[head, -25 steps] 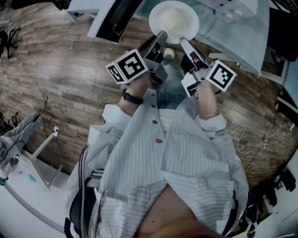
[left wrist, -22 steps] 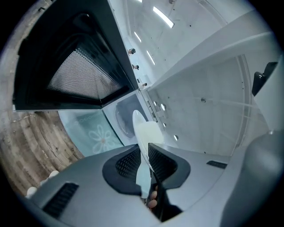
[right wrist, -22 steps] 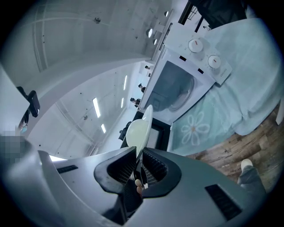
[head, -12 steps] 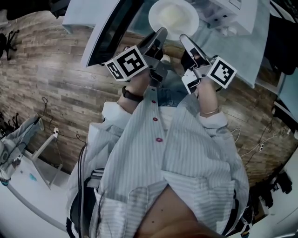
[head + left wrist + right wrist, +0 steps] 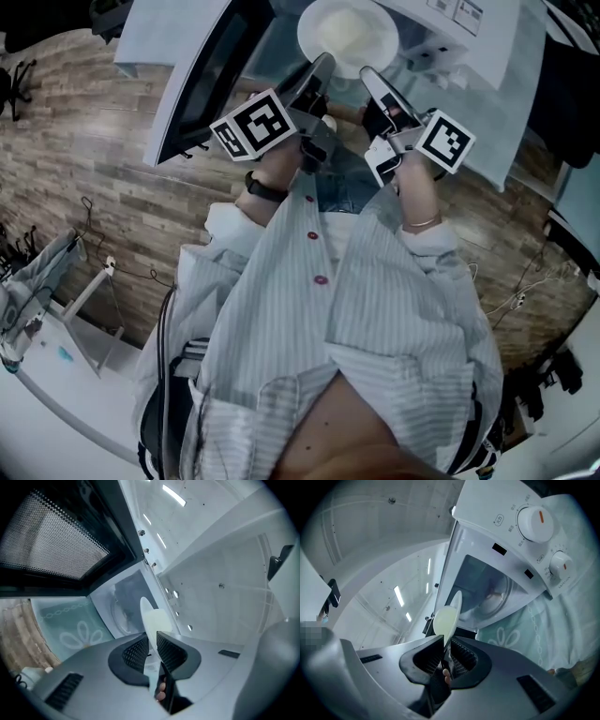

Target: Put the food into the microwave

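A white plate (image 5: 347,36) with pale food on it hangs level in front of the open microwave (image 5: 469,23). My left gripper (image 5: 321,67) is shut on the plate's left rim and my right gripper (image 5: 367,77) is shut on its right rim. In the left gripper view the plate (image 5: 151,620) stands edge-on between the left gripper's (image 5: 152,645) pads, with the cavity's turntable (image 5: 123,613) just beyond. In the right gripper view the plate (image 5: 446,618) is pinched by the right gripper (image 5: 445,649), facing the cavity (image 5: 487,592).
The microwave's dark door (image 5: 202,80) swings open at the left, close to my left hand. Two dial knobs (image 5: 534,522) sit on the panel right of the opening. A teal flowered cloth (image 5: 534,630) covers the table under the microwave. A wooden floor (image 5: 84,169) lies below.
Both grippers and the plate have come nearer the microwave: its open door and body now reach further down into the head view. The grip on the plate is unchanged.
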`<state>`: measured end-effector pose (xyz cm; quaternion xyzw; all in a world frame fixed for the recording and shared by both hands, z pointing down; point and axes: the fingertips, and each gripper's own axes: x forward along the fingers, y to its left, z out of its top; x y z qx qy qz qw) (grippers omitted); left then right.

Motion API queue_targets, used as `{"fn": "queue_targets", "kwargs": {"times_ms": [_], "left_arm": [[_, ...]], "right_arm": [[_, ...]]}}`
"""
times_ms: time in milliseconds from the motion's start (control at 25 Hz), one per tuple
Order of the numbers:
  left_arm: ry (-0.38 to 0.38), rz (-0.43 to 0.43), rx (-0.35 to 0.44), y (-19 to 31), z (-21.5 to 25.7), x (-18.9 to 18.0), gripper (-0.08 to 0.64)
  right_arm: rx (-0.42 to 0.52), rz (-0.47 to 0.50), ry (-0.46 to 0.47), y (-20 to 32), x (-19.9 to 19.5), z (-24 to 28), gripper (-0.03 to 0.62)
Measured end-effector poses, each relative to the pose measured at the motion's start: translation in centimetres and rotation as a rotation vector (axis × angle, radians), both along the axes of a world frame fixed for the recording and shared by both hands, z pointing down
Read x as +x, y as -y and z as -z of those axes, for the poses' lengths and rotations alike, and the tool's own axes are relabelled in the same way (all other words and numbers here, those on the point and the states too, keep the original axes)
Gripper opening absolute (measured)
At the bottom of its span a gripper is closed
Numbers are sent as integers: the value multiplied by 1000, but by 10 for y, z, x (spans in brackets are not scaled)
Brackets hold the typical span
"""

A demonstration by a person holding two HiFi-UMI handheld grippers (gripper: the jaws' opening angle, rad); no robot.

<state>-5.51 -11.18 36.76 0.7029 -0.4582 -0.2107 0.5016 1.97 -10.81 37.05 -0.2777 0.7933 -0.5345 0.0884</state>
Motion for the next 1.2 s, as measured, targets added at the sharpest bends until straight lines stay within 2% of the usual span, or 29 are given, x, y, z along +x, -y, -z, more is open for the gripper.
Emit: {"fn": "queue_targets", "kwargs": {"times_ms": [440,1200], "left_arm": [[21,-39,-44,51,-10,12,58],[23,-107,-102,68,-51,12,60]], "right_arm": [[-54,-40,8,47,13,-13,57],[-116,-104,-3,61,13,-53,57]]}}
